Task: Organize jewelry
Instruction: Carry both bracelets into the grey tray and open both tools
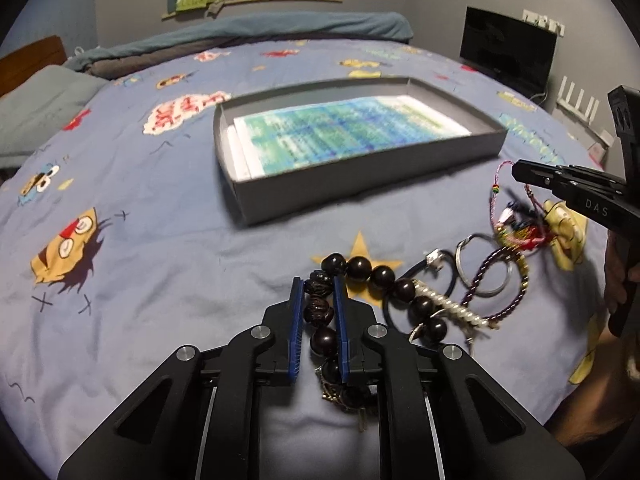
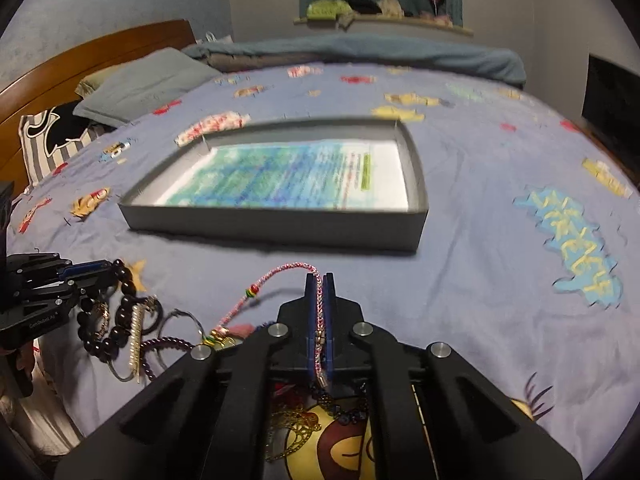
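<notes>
- Left wrist view: my left tongs point(image 1: 318, 280) are clamped on the dark bead bracelet point(image 1: 362, 270), which lies on the bed point(image 1: 140, 240) and trails right into the jewelry pile point(image 1: 472, 280). The grey box point(image 1: 360, 176) sits straight ahead, farther off, long axis running left-right.
- Right wrist view: my right tongs point(image 2: 320, 278) are pinched shut on the pink braided bracelet point(image 2: 280, 276), loop trailing left. The box is dead ahead, and I judge the right tongs are nearer it.

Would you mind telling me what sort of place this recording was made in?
Most likely a bedroom. The work surface is a bed with a cartoon-print sheet, a wooden headboard and a pillow at its head, and a dark monitor stands by the wall.
</notes>
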`<action>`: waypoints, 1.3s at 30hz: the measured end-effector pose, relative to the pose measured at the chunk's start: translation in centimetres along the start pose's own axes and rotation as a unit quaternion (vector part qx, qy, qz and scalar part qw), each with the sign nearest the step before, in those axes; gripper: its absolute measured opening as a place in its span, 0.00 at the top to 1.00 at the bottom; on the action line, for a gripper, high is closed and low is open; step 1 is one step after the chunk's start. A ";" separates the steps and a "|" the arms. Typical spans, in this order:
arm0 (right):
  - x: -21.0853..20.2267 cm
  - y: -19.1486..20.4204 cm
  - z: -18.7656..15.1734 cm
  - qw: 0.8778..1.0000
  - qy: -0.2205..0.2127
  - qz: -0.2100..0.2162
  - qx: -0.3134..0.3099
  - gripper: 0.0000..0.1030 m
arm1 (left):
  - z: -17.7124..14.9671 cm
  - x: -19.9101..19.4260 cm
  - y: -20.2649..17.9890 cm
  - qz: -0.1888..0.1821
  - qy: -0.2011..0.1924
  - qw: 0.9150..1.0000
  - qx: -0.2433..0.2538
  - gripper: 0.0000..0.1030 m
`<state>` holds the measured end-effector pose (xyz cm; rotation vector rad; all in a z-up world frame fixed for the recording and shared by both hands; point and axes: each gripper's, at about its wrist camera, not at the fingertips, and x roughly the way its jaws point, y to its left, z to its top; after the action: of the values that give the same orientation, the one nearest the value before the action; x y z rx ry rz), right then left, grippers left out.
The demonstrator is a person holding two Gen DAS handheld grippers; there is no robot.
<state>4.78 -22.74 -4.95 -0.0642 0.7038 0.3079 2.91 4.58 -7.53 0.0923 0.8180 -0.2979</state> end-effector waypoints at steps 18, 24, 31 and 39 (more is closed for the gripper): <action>-5.9 2.4 3.4 0.990 -0.130 -0.038 -0.044 0.97 | 4.3 -6.5 -2.3 0.008 -0.137 0.989 0.051 0.85; -6.0 2.7 7.5 0.983 -0.168 -0.058 -0.051 0.97 | 9.9 -7.4 -1.0 0.022 -0.176 0.983 0.040 0.85; -1.9 2.2 12.9 0.981 -0.169 -0.080 -0.054 0.97 | 14.6 -3.6 0.1 0.017 -0.166 0.986 0.031 0.85; 6.5 -0.3 14.8 0.992 -0.103 -0.060 -0.031 0.97 | 17.6 3.6 0.4 -0.015 -0.126 0.992 0.024 0.85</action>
<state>18.81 -18.97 2.17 -0.1312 0.4832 0.2166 17.75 0.68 1.79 0.0843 0.5614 -0.3499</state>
